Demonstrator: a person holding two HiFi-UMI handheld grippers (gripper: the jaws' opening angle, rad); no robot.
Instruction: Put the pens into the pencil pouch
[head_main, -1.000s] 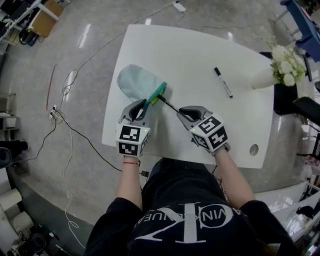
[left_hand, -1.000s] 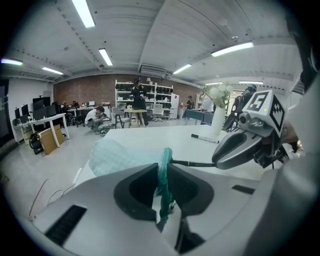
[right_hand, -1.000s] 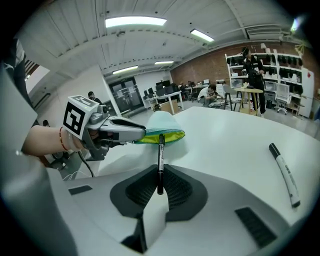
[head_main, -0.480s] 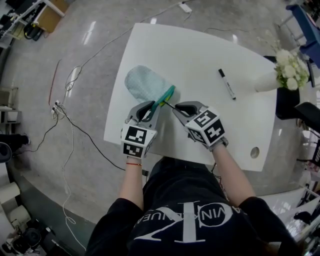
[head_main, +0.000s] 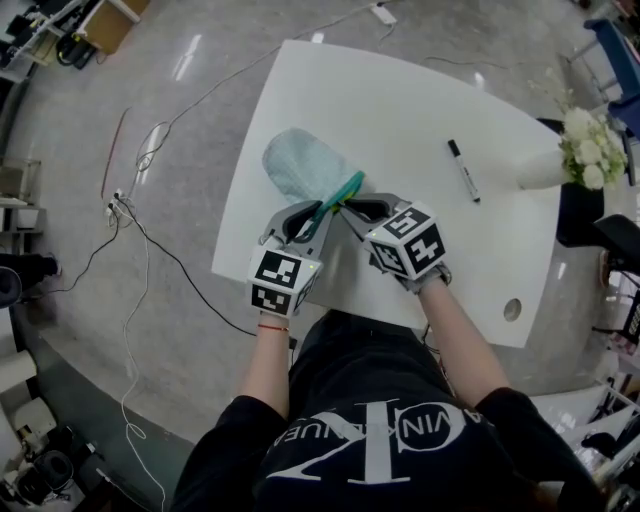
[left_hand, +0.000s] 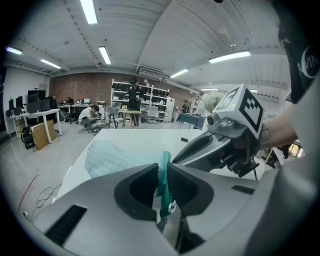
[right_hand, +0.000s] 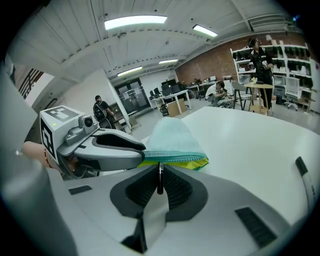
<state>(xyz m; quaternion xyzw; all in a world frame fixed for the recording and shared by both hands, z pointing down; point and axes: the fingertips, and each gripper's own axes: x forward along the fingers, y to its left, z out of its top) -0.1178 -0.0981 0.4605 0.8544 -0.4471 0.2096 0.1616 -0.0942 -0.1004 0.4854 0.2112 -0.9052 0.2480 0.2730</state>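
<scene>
Looking like an open-plan robotics lab / office floor. Strip lights (left_hand: 90, 10) running along a white ceiling (left_hand: 150, 35), brick wall (left_hand: 80, 85) closing off the back, white shelving racks (left_hand: 150, 97) standing against it. Desks (left_hand: 27, 114) carrying monitors (left_hand: 40, 103); one person sitting (left_hand: 91, 116), another standing (left_hand: 134, 95). Cardboard box (left_hand: 39, 136) sitting by a desk. Cables (head_main: 135, 215) trailing across the polished grey floor (head_main: 80, 120) beside a white table (head_main: 400, 100). Glass doors (right_hand: 129, 97) showing on the far side.

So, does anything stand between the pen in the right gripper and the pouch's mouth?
Nothing visible does. The black pen in the right gripper points straight at the pencil pouch, its tip at the teal rim. The left gripper clamps that rim just beside the path.
</scene>
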